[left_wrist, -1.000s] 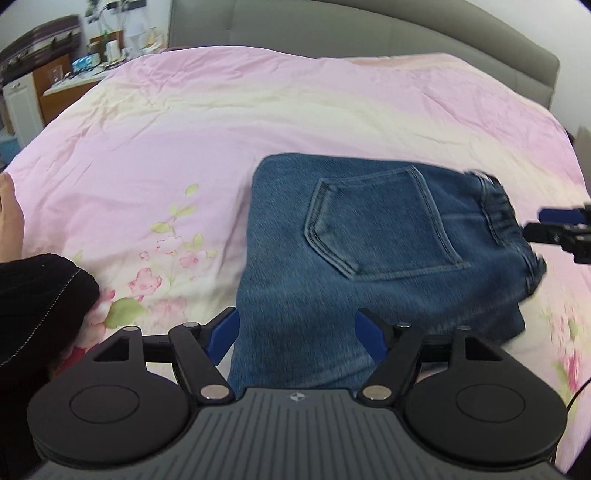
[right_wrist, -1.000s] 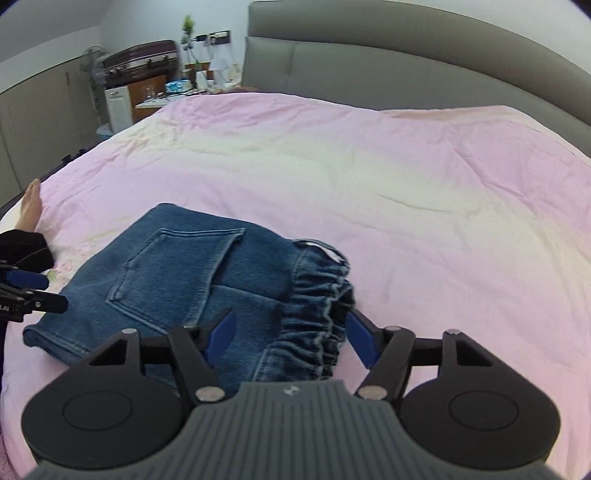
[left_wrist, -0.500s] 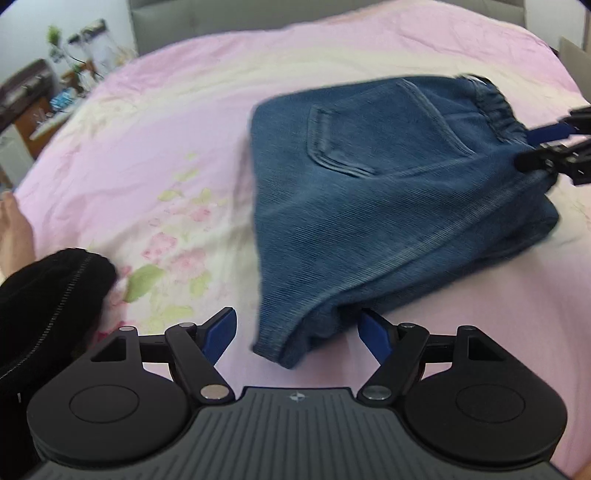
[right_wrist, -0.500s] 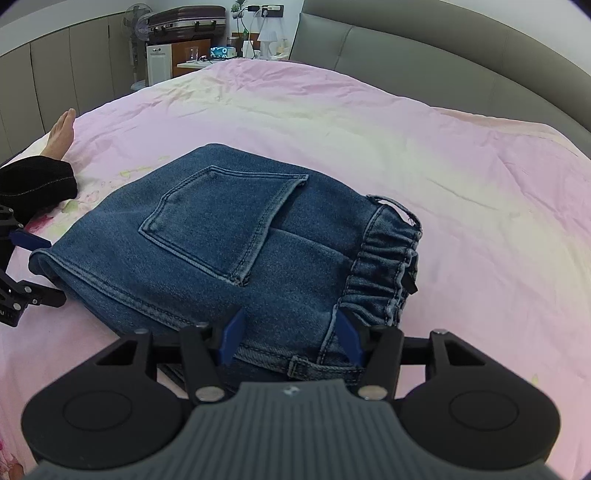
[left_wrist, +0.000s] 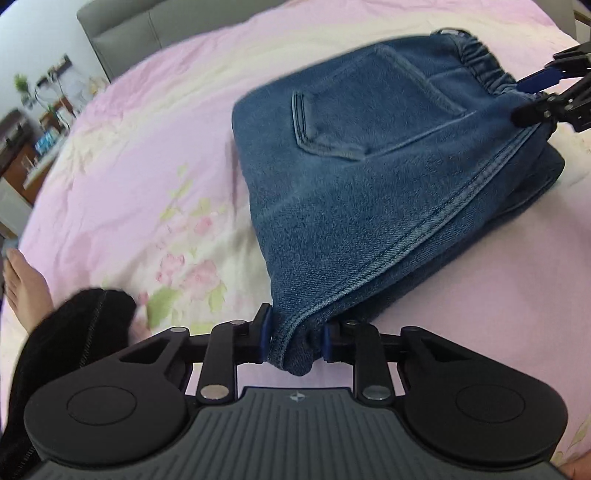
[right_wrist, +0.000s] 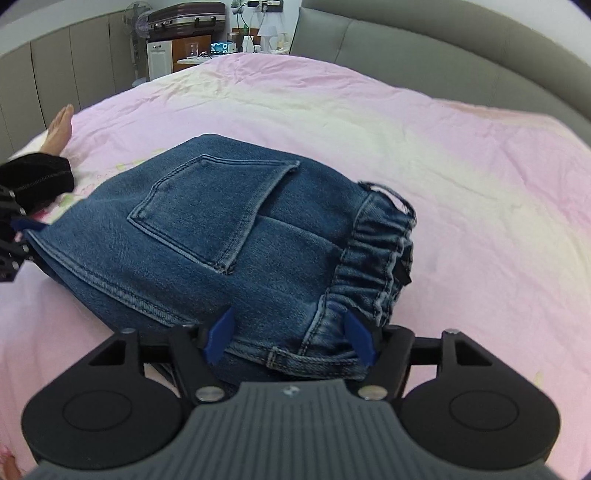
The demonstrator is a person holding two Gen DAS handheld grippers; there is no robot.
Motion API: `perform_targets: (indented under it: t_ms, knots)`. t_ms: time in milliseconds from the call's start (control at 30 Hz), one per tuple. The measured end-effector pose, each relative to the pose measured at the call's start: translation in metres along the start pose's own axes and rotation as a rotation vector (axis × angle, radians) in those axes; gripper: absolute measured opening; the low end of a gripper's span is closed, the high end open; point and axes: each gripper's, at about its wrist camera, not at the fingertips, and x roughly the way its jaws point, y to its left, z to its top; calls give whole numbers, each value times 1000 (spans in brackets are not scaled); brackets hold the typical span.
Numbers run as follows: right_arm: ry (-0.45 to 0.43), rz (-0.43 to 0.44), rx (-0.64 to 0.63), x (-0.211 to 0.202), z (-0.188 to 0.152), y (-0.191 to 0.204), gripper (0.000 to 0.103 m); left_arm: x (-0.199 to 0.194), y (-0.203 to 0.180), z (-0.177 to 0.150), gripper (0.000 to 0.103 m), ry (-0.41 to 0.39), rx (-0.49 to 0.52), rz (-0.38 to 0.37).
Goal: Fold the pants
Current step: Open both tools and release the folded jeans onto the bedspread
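Note:
Folded blue denim pants (left_wrist: 369, 177) lie on the pink bedspread, back pocket up, elastic waistband to the right. My left gripper (left_wrist: 295, 338) is shut on the folded corner at the near left end of the pants. My right gripper (right_wrist: 290, 341) holds the waistband corner (right_wrist: 295, 354) between its blue pads, which press the thick fabric. The pants also show in the right wrist view (right_wrist: 229, 236). The right gripper shows in the left wrist view (left_wrist: 546, 96) at the waistband. The left gripper shows at the left edge of the right wrist view (right_wrist: 14, 236).
The pink floral bedspread (left_wrist: 147, 166) spreads all around. A grey headboard (right_wrist: 443, 51) is at the back. A person's black-clad leg (left_wrist: 62, 343) and bare foot (left_wrist: 22, 280) rest at the left. A nightstand and suitcase (right_wrist: 184, 18) stand far left.
Both grippers moved in onto the pants and closed: the left on the near corner, the right on the waistband corner. The pants' ends now bunch between the pads.

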Motion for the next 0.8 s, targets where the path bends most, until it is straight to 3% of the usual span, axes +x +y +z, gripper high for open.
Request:
perform_targets:
  t_ms: [167,267,367,433,600,800]
  knots:
    - [31,5,-28,9,-11,-4,62,21,10,-8,30,51,-38,-63]
    - [67,11,38,13,-17,-14,64,16,8,-4,31,77,-14,-51]
    - [90,21,92,8,-16,-22,63,5,4,1,35,152,25,-40]
    - [94,10,99,2,-14,-21,63,-8,0,2,36,170,81,19]
    - [91,-9,119,-23,-7,-19,61,-56,2,9,40,87,34,17]
    - [-18,-31,75,-88,5,-15,69,-113,-11,50,54,-69,-38,2]
